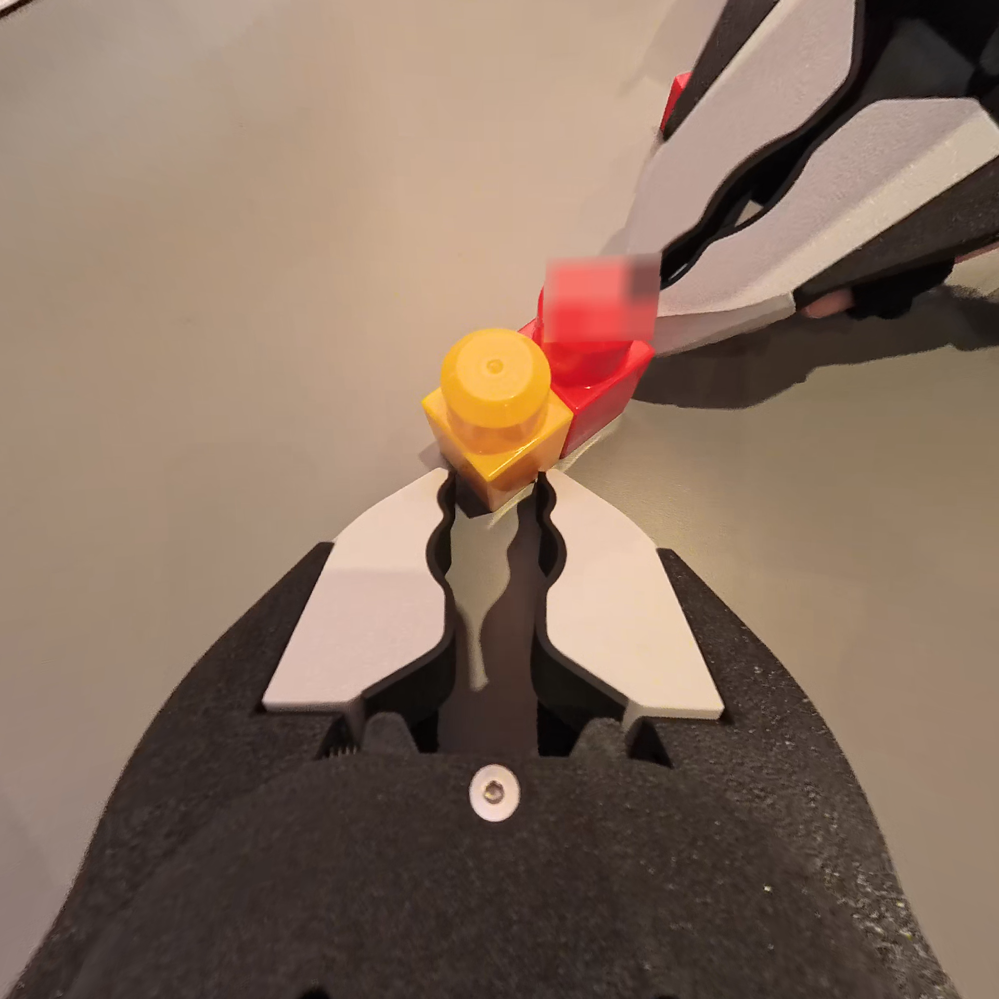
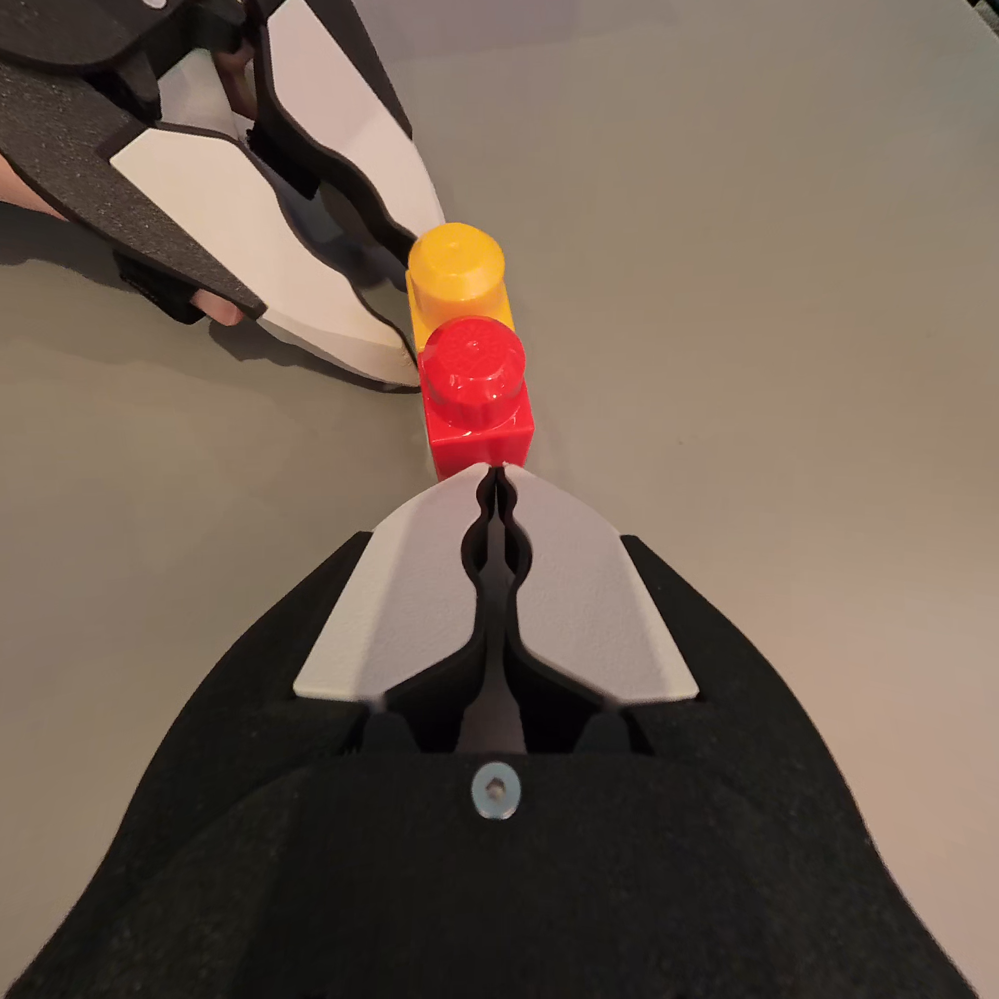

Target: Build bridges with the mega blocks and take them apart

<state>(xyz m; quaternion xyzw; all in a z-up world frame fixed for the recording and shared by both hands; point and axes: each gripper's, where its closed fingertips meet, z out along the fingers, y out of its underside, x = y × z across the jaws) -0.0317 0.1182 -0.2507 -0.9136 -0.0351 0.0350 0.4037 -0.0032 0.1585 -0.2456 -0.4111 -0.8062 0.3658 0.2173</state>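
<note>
A yellow one-stud block (image 1: 500, 427) and a red one-stud block (image 1: 594, 389) stand side by side, touching, on the grey table (image 1: 216, 270). My left gripper (image 1: 496, 475) has its fingertips closed against the near sides of the yellow block. In the right wrist view the left gripper (image 2: 421, 305) reaches in from the left around the yellow block (image 2: 459, 281). My right gripper (image 2: 496, 469) is shut and empty, its tips against the near face of the red block (image 2: 478, 411). It also shows in the left wrist view (image 1: 657, 302), coming in from the upper right.
A small red piece (image 1: 676, 102) shows behind the right gripper's fingers at the upper right. Gloved fingers (image 1: 876, 294) hold the right gripper. A mosaic patch covers the red block's stud in the left wrist view.
</note>
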